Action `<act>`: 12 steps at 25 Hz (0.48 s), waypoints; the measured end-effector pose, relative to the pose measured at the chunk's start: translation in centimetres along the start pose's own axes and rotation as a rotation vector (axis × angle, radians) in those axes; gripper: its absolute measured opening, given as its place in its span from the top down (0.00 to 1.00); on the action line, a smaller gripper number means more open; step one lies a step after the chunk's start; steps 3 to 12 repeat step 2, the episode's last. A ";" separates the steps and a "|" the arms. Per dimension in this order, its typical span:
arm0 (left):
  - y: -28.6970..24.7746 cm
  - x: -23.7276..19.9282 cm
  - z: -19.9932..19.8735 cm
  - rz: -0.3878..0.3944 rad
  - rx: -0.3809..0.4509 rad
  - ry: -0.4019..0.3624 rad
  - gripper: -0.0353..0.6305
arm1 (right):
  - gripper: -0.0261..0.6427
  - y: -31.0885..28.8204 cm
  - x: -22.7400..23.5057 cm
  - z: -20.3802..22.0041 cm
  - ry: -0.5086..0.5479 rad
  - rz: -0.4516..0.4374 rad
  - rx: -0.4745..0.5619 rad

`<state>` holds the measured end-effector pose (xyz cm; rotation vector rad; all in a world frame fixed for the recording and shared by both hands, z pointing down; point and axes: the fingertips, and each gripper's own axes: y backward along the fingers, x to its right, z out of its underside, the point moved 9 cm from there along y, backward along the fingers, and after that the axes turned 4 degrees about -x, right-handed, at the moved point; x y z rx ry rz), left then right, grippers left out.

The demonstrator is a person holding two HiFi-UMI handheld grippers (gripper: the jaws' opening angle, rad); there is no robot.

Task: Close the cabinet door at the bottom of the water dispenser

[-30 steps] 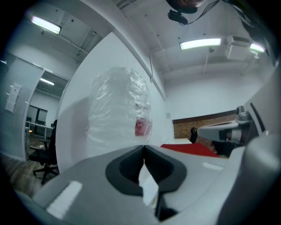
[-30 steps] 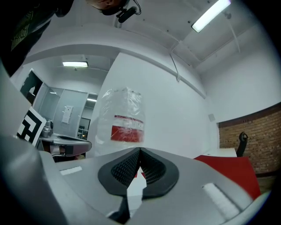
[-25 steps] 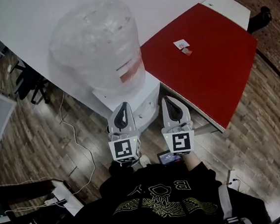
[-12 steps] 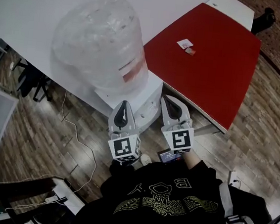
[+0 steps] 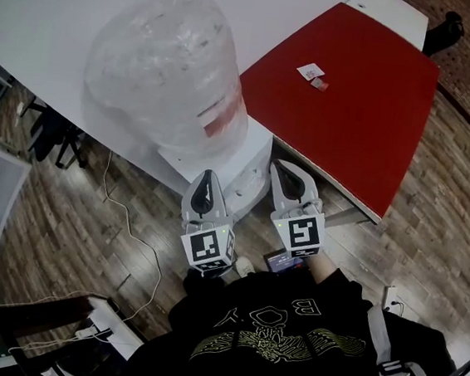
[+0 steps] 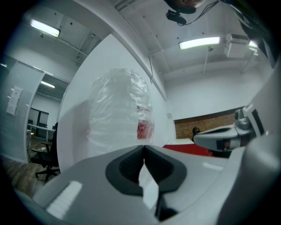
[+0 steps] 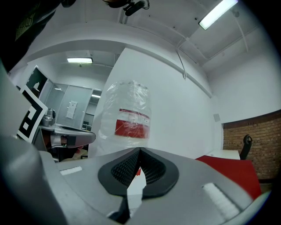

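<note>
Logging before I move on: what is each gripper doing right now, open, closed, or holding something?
Left gripper: jaws closed, holding nothing.
Right gripper: jaws closed, holding nothing.

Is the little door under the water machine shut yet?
Can't tell: the door is out of sight, low on the dispenser. Nothing looks done. In hand: nothing. The left tongs and right tongs are both shut and empty, held level side by side, facing the bottle. Left to do: probably reach down and push the door shut, if it's open.
</note>
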<state>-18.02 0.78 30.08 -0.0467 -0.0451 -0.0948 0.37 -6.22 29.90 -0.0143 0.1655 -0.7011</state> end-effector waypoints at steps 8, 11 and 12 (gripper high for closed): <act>0.0 0.0 0.0 -0.001 -0.002 -0.001 0.94 | 0.96 0.0 -0.1 0.1 -0.001 -0.003 -0.003; 0.0 0.0 0.0 -0.001 -0.002 -0.001 0.94 | 0.96 0.0 -0.1 0.1 -0.001 -0.003 -0.003; 0.0 0.0 0.0 -0.001 -0.002 -0.001 0.94 | 0.96 0.0 -0.1 0.1 -0.001 -0.003 -0.003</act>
